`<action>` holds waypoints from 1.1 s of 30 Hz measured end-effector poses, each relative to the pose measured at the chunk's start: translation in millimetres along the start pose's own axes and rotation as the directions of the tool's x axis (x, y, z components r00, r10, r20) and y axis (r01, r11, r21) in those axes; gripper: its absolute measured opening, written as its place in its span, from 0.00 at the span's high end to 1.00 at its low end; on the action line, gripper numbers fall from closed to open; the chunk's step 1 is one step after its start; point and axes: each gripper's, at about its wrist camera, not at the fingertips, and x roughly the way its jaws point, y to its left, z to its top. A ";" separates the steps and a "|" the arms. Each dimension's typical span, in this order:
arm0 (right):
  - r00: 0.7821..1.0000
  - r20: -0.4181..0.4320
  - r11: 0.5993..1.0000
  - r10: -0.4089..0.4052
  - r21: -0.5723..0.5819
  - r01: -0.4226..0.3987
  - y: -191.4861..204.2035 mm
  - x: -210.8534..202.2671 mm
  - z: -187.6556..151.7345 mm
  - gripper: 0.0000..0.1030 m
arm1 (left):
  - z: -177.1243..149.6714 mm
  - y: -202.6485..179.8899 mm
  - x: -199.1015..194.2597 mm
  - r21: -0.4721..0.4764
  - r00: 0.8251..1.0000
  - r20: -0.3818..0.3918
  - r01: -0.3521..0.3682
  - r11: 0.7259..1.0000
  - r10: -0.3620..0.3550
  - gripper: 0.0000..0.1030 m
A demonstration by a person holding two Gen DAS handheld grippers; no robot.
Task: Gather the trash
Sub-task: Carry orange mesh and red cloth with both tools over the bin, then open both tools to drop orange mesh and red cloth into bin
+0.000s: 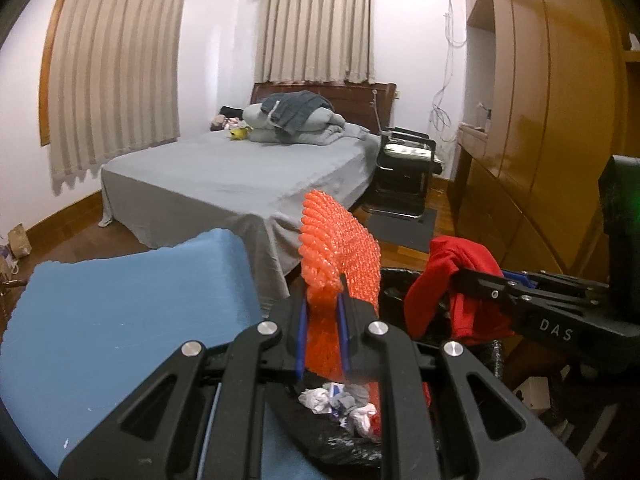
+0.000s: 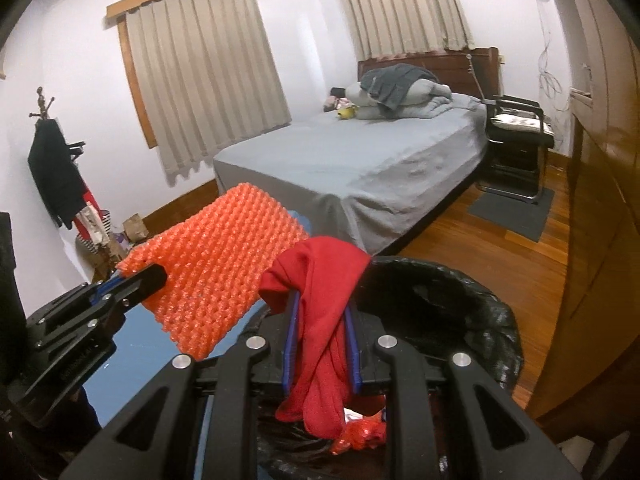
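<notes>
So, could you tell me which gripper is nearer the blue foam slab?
Left. The left gripper, holding orange bubble wrap, hangs beside the blue foam slab; the right gripper is over the bin.

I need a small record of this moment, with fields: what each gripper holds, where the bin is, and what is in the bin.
left gripper: shut on orange bubble wrap
right gripper: shut on red cloth
bin: black-lined, below both grippers, beside blue table
bin contents: crumpled paper, orange scraps
background: bed, chair
</notes>
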 end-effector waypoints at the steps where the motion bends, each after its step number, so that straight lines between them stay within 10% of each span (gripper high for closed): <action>1: 1.000 0.000 1.000 -0.007 0.003 0.007 -3.6 -0.5 -0.4 0.80 | -0.6 -2.4 2.3 0.004 1.000 -0.004 0.006 1.000 -0.006 0.88; 27: 0.992 -0.106 0.995 -0.071 0.062 0.078 -45.1 42.3 -24.7 0.74 | -10.1 -14.3 76.5 0.009 0.987 -0.138 0.081 0.997 -0.079 0.86; 33: 0.989 -0.116 0.993 -0.089 0.068 0.097 -51.8 45.2 -27.1 0.65 | -12.3 -7.5 87.0 -0.010 0.984 -0.160 0.079 0.997 -0.079 0.64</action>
